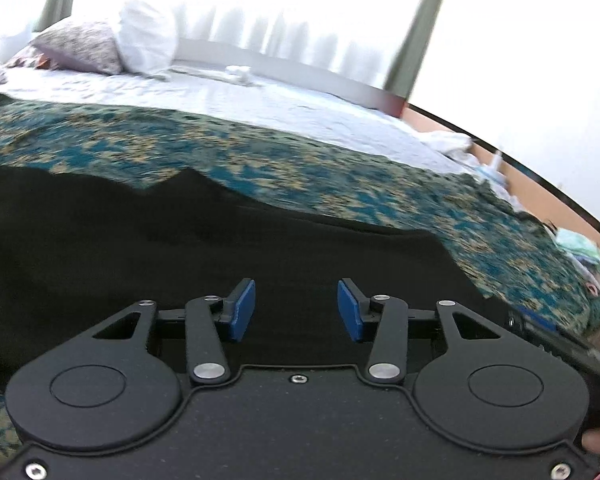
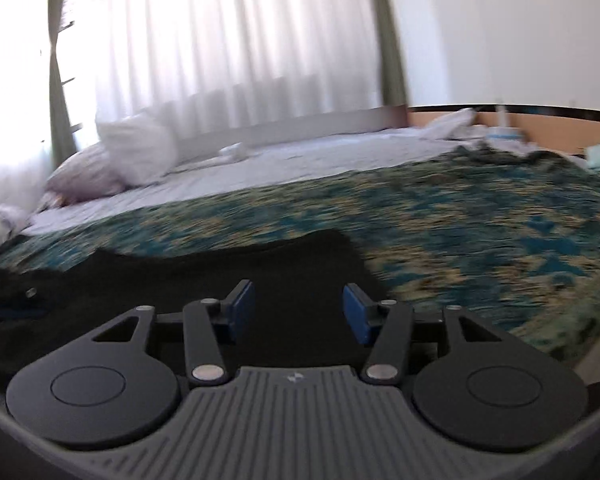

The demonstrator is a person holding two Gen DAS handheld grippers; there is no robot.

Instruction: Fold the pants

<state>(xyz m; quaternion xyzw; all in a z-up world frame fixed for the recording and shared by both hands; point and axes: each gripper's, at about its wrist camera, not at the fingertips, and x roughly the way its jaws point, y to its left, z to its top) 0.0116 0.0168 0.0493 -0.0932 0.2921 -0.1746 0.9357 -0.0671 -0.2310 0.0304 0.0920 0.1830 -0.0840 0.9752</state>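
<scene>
Black pants [image 1: 180, 240] lie spread flat on a teal and gold patterned bedspread [image 1: 300, 168]. My left gripper [image 1: 296, 310] is open and empty, its blue pads [image 1: 244, 308] apart just above the dark cloth. In the right wrist view the pants [image 2: 220, 276] lie in front and to the left, their right edge ending near the gripper. My right gripper [image 2: 298, 312] is open and empty over the pants. The left gripper [image 2: 12, 304] shows dimly at the left edge of that view, and the right gripper [image 1: 540, 332] at the right edge of the left wrist view.
Beyond the bedspread [image 2: 460, 220] lies a white sheet [image 1: 260, 96] with pillows [image 1: 112, 44] at the far left. White curtains [image 2: 220, 60] hang behind the bed. Loose clothes and small items [image 1: 580, 244] sit along the bed's right side by a wooden board.
</scene>
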